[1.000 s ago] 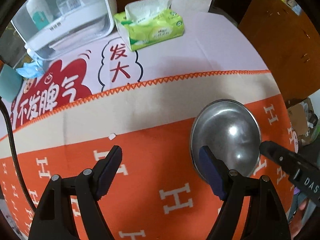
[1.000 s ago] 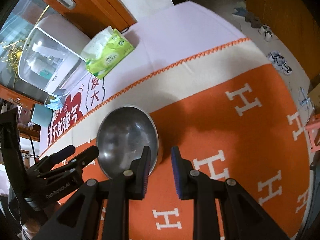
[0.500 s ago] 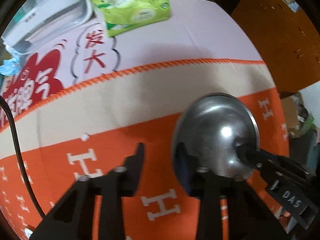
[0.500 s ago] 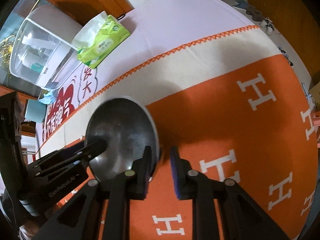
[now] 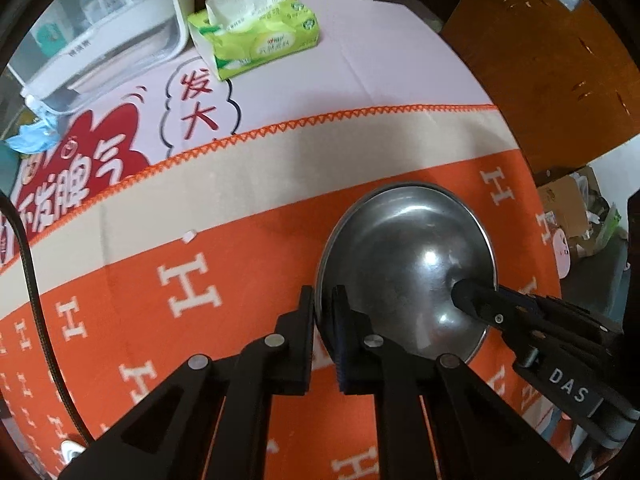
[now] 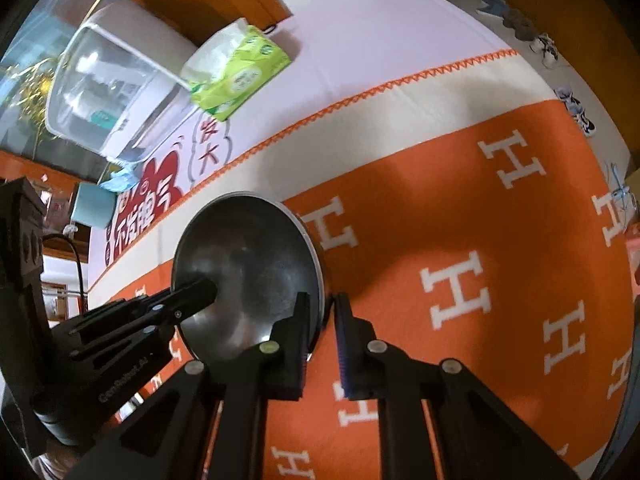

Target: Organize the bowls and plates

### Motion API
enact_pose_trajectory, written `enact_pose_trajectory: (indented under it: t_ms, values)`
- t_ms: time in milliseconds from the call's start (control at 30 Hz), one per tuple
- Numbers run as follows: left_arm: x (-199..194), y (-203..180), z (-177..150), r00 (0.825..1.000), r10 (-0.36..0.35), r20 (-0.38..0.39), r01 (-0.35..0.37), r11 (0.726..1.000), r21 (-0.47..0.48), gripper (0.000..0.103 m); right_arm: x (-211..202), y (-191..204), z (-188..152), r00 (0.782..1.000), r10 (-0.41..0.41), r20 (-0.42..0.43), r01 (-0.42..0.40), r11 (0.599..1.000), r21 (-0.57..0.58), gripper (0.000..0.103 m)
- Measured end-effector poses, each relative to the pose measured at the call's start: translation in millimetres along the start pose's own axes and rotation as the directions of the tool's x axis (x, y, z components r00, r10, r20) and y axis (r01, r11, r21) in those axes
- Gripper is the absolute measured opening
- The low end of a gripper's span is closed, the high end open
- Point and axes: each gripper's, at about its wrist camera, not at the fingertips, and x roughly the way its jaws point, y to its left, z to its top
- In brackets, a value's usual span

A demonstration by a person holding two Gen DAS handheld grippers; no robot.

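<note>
- Two grippers are clamped on one steel bowl [image 5: 404, 264], gripping opposite sides of its rim
- Left gripper [image 5: 322, 312]: jaws drawn nearly together, one finger outside the bowl wall, the other inside, the thin rim pinched between the pads; nothing else is held
- Right gripper [image 6: 322, 322]: jaws narrowed to a small gap with the bowl's rim between them, one finger inside the bowl, the other outside against the wall; the pads appear to press on the rim
- In the left wrist view the right gripper's finger [image 5: 464, 294] reaches over the bowl's far edge into its hollow
- The bowl sits over the orange part of the blanket [image 5: 240, 320], which bears white H letters; whether the bowl's base touches the cloth cannot be told
- The bowl's inside is empty and shows bright glints of light
- Beyond the bowl runs the blanket's cream band, then its orange zigzag stitching
- Past that, well apart from the bowl, lies a green tissue pack [image 5: 256, 40] on a pale cloth with red printed characters
- Just beside the tissue pack stands a white box with a clear cover [image 5: 96, 36]
- A black cable [image 5: 32, 280] runs across the blanket, well clear of the bowl
</note>
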Motion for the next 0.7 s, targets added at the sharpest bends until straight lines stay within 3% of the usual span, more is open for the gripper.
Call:
enact_pose_trajectory:
  t_ms: [300,700]
  values:
    - [-71.7,18.9,-51.5,0.998,0.019,0.056,-0.018,1.0,-0.007,0.007,-42.4,42.1,-42.3,0.998,0.051,0.039,-0.048,0.996,-0.069,0.012]
    - [-122.3,48.9,-153.3,0.998,0.018,0.062,-0.015,0.999,-0.045,0.009,-74.2,93.3,-119.8,0.995,0.082,0.048,-0.072,0.98,-0.184,0.012]
